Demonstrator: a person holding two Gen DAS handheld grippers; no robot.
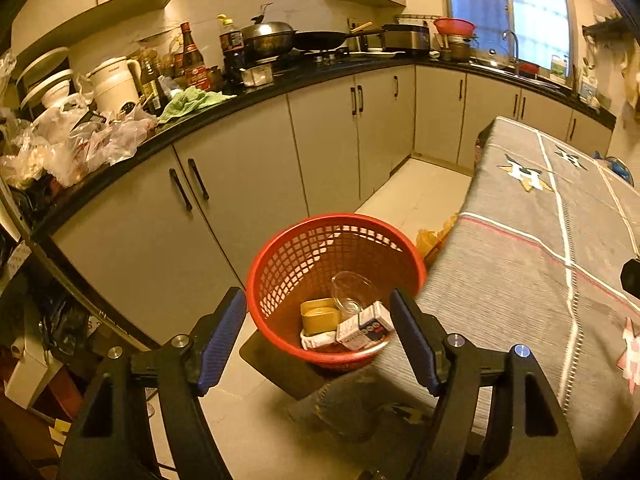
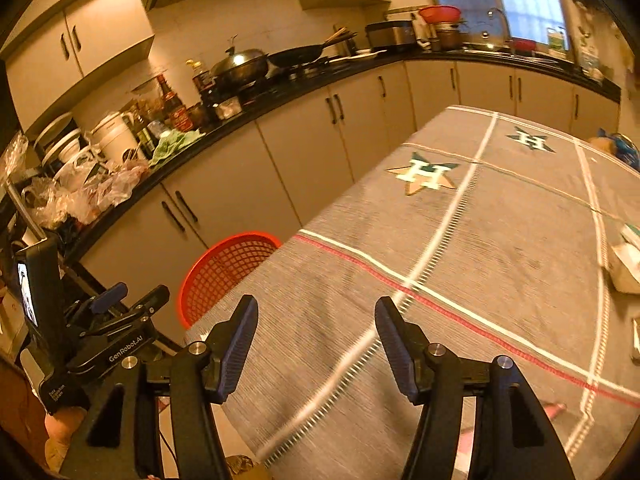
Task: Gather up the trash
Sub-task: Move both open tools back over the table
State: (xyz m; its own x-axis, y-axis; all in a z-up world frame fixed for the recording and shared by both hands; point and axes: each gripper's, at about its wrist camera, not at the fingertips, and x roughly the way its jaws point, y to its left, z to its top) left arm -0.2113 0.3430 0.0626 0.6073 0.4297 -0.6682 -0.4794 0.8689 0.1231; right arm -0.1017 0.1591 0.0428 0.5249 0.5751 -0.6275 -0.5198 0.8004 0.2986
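Note:
A red mesh basket (image 1: pixel 280 264) stands on the floor beside the table's near corner. Inside it lie a clear plastic cup (image 1: pixel 352 292), a yellow tin (image 1: pixel 320 314), a small white and blue carton (image 1: pixel 366 326) and a white scrap (image 1: pixel 318 339). My left gripper (image 1: pixel 318 336) is open and empty, hovering above the basket. My right gripper (image 2: pixel 316 344) is open and empty above the grey tablecloth (image 2: pixel 500 240). A white crumpled packet (image 2: pixel 626 266) lies at the table's right edge. The basket's rim (image 2: pixel 224 256) and the left gripper (image 2: pixel 120 300) show in the right wrist view.
The table with its grey cloth (image 1: pixel 540 240) is to the right. Kitchen cabinets (image 1: pixel 240 184) run along the left and back under a cluttered black counter (image 1: pixel 280 80). Plastic bags (image 1: pixel 80 140) pile at the counter's left end. A blue object (image 2: pixel 624 148) sits at the table's far right.

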